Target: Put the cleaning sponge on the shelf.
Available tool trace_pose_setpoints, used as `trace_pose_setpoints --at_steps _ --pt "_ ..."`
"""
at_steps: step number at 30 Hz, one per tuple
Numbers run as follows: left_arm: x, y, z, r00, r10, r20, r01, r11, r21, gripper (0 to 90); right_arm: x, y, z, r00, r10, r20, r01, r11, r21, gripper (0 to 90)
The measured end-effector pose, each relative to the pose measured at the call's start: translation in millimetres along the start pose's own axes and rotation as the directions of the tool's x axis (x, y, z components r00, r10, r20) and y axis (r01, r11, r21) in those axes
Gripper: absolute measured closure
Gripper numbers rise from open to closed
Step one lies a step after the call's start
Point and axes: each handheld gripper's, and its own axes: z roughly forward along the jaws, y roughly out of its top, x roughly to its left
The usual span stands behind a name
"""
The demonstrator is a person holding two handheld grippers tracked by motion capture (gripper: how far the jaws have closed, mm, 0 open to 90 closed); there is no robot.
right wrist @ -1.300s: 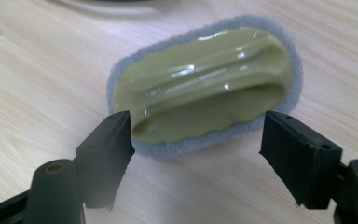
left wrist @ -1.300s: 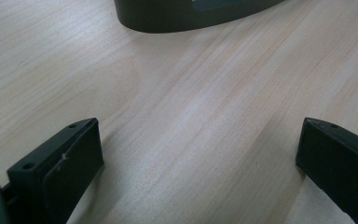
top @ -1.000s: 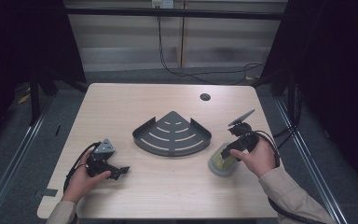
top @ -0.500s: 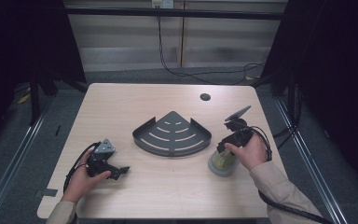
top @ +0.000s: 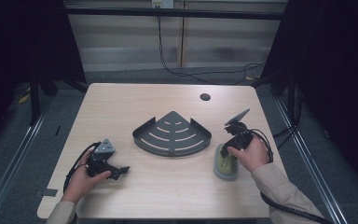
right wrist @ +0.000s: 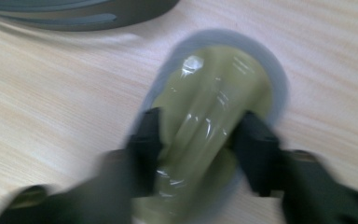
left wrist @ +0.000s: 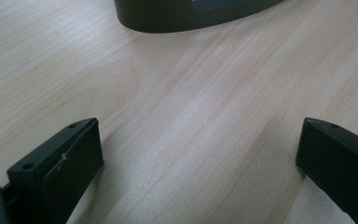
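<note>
Right gripper [right wrist: 200, 135] has just been closing; its fingers [right wrist: 147, 137] now clamp the yellow-green bottle [right wrist: 205, 116] from both sides, pads pressed on its flanks. Right gripper view is motion-blurred, but contact on both sides is plain.

Bottle [top: 225, 161] lies flat on the worktop [top: 121, 112], at its right side near the front edge, just right of the rack [top: 171, 135] and apart from it. It sits on a grey oval base or backing; can't tell which. Right gripper [top: 230, 150] comes onto it from above, hand [top: 249, 151] behind.

Rack is a dark grey quarter-round corner shelf with slots, mid-worktop, nothing in it.

Left gripper [top: 121, 171] rests low over the worktop at front left, held in the left hand [top: 86, 179], well apart from the bottle. Its fingers [left wrist: 70, 158] are spread wide with bare wood between them; rack wall [left wrist: 177, 16] shows ahead in the left gripper view.

Small dark hole [top: 205, 97] in the worktop at far right.
</note>
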Motion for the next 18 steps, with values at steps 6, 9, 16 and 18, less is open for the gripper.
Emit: trace_pose_setpoints --at_steps 6,9,16,18 --pt "0.0 0.0 0.0 1.0 0.0 0.0 0.0 1.0 0.0 0.0 -0.3 0.1 -7.6 0.9984 -0.056 -0.001 0.056 0.998 0.016 71.6" --pt "0.0 0.0 0.0 1.0 0.0 0.0 0.0 1.0 0.0 0.0 0.2 0.7 -13.6 0.9978 -0.066 0.005 0.066 0.998 0.015 71.7" --pt "0.0 0.0 0.0 1.0 0.0 0.0 0.0 1.0 0.0 0.0 -0.5 5.9 -32.2 0.9961 -0.089 -0.001 0.089 0.996 0.011 71.7" --pt "-0.1 0.0 0.1 1.0 -0.002 0.001 0.002 1.0 -0.001 0.0 -0.5 6.7 -33.6 0.9953 -0.097 -0.001 0.097 0.995 0.01 71.7"
